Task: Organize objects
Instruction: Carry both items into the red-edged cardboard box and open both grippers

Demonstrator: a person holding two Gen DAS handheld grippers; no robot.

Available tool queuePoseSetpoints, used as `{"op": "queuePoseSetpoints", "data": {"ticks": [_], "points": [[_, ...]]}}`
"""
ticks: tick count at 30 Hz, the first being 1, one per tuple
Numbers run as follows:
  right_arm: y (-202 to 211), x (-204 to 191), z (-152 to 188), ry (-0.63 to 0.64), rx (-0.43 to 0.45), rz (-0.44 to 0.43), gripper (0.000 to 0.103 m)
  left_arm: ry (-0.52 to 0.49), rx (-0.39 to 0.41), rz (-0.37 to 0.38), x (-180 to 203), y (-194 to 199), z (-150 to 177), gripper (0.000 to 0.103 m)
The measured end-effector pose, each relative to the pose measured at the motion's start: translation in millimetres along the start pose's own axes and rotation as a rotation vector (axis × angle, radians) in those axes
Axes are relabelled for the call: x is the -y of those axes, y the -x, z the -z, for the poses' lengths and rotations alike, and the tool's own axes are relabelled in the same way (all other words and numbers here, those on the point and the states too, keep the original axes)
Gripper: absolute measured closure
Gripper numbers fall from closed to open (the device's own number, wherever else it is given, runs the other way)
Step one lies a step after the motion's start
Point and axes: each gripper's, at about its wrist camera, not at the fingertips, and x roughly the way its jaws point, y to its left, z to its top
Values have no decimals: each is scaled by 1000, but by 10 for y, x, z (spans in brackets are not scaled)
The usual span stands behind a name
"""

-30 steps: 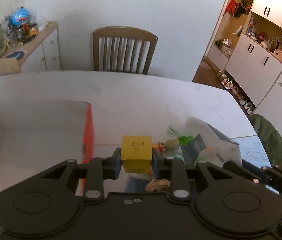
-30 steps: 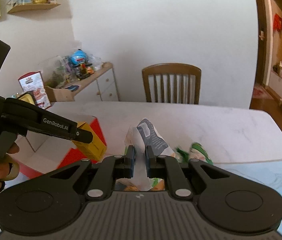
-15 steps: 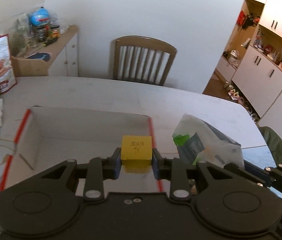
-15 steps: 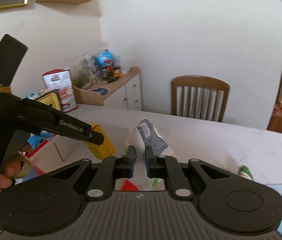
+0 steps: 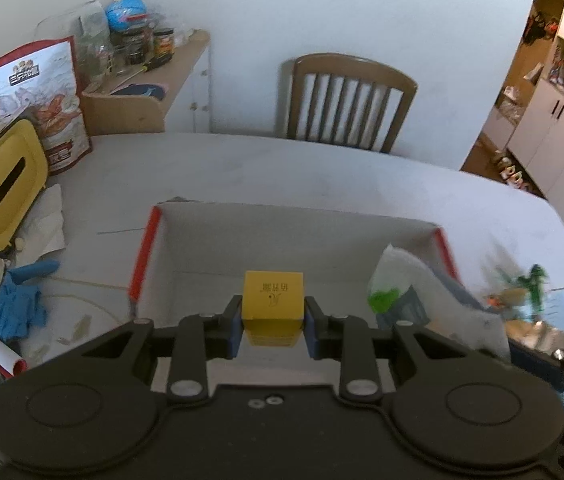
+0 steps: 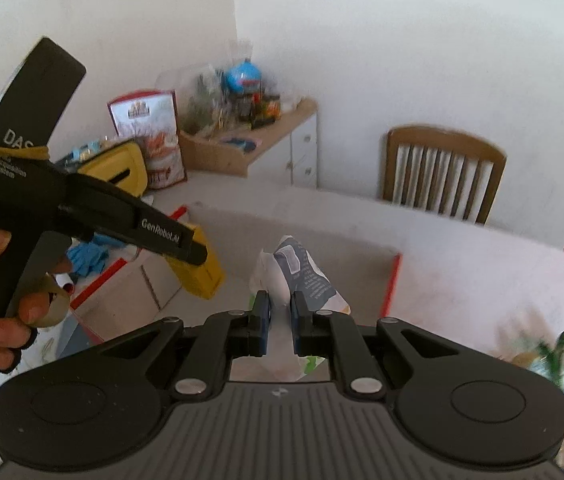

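Yellow box [image 5: 273, 300] above cardboard box [image 5: 362, 240]

This is a home, in its dining area. A large pale table [image 5: 322, 176] fills the near scene, and a wooden slat-back dining chair [image 5: 348, 104] stands at its far side against a plain white wall. At the far left a low sideboard [image 5: 169, 80] is crowded with jars, a blue globe and bags, with a printed snack bag [image 5: 41, 100] and a yellow tissue box [image 5: 1, 188] near it on the table. At the far right, white cupboards [image 5: 554, 136] with open shelves hold household odds and ends, and shoes [image 5: 516, 174] lie on the wooden floor.
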Motion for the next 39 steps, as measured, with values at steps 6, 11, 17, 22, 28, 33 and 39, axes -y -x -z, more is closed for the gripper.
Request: {"op": "queuePoseSetpoints", "data": {"ticks": [6,11,17,22,28,33,39], "points": [[-399,-78,50,24,-70,16,92,-16,-29,-28,-124,-241,-25,75],[-653,-90,104,39,-120,38,92,-36,-43,-25,-149,-406,-49,75],[-826,-98,145,28,-159,42,92,-47,-60,-30,-178,-560,-79,75],[-900,-115,162,25,-178,43,92,-56,-79,-35,-197,-664,-84,75],[-960,-114,190,-8,-221,41,92,-57,-115,-25,-205,-772,-76,75],[-977,-105,197,-34,-234,42,92,-64,-154,-40,-190,-855,-47,74],[-954,-81,178,-60,-239,36,92,-89,-198,-54,-140,-908,-37,74]]}}
